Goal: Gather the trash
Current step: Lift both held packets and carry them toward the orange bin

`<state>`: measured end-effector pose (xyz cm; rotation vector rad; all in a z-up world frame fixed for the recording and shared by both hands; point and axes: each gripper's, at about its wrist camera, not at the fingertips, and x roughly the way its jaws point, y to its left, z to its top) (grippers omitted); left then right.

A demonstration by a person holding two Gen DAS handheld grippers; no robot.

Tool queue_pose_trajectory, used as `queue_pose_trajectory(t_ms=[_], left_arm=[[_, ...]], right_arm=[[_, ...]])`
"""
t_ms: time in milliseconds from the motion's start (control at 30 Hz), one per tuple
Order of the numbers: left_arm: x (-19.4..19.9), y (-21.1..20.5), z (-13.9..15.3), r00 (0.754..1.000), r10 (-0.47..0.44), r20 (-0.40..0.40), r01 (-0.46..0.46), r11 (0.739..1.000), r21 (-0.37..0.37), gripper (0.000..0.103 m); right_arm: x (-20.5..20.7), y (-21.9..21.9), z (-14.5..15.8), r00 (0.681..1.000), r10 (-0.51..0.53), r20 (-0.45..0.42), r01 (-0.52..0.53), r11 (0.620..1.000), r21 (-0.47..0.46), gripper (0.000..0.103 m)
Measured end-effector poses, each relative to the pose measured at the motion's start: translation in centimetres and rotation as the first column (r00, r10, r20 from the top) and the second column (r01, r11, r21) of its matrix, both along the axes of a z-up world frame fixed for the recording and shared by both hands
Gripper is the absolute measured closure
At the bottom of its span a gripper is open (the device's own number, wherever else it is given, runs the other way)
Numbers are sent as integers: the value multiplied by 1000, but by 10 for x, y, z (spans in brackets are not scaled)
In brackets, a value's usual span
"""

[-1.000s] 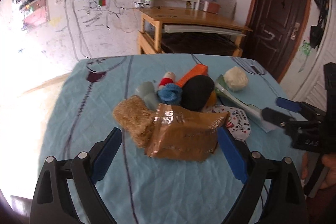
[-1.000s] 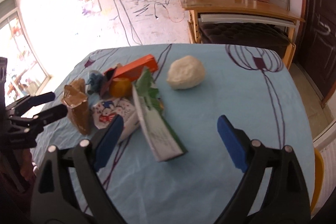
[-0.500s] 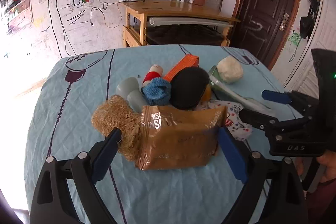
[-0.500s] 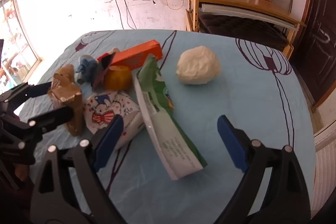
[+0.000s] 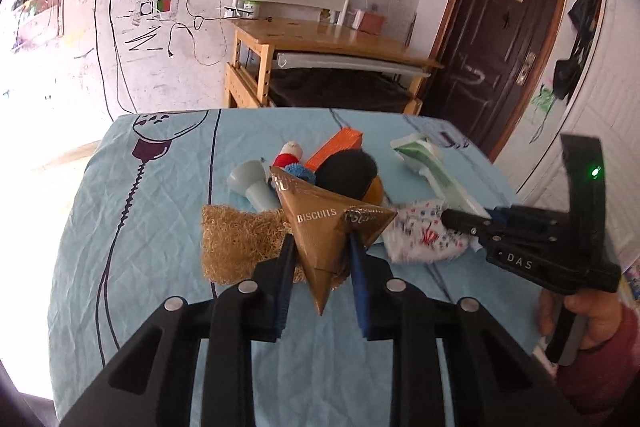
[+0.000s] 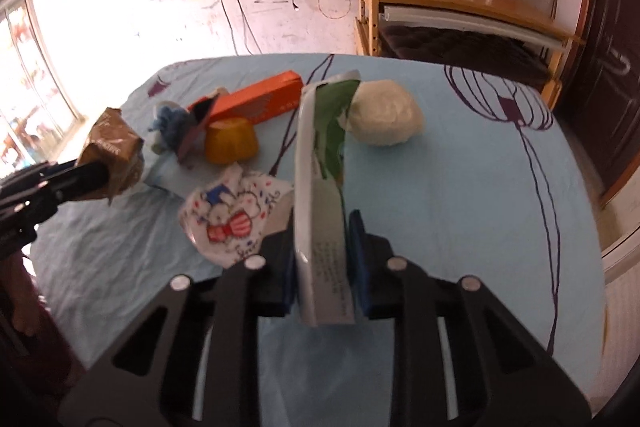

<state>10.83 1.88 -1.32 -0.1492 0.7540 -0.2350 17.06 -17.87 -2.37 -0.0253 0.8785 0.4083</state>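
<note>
Left wrist view: the left gripper is closing its fingers on the brown biscuit wrapper, which stands crumpled between them above the tabletop.

Right wrist view: the right gripper is closing on the green-and-white packet, whose long axis runs straight ahead.

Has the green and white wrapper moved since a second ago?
Yes. The green and white wrapper has tipped up off the tablecloth and now stands on edge, pinched by the closing right gripper.
</note>
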Motion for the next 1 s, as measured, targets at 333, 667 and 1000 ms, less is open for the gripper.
queue_pose_trajectory(t_ms=[333,667,1000], left_arm=[[-10,-9,13,1000,-24,20,24,1000,17,81],[-7,-22,13,999,-42,2,42,998,52,81],[-4,-34,10,998,-60,-19,62,995,75,81]], right_arm=[[-11,-29,10,1000,5,-26,0,983,184,81],[-11,-57,-4,997,-26,-79,48,959,280,69],[-14,-64,-7,998,-38,-49,49,970,239,69]])
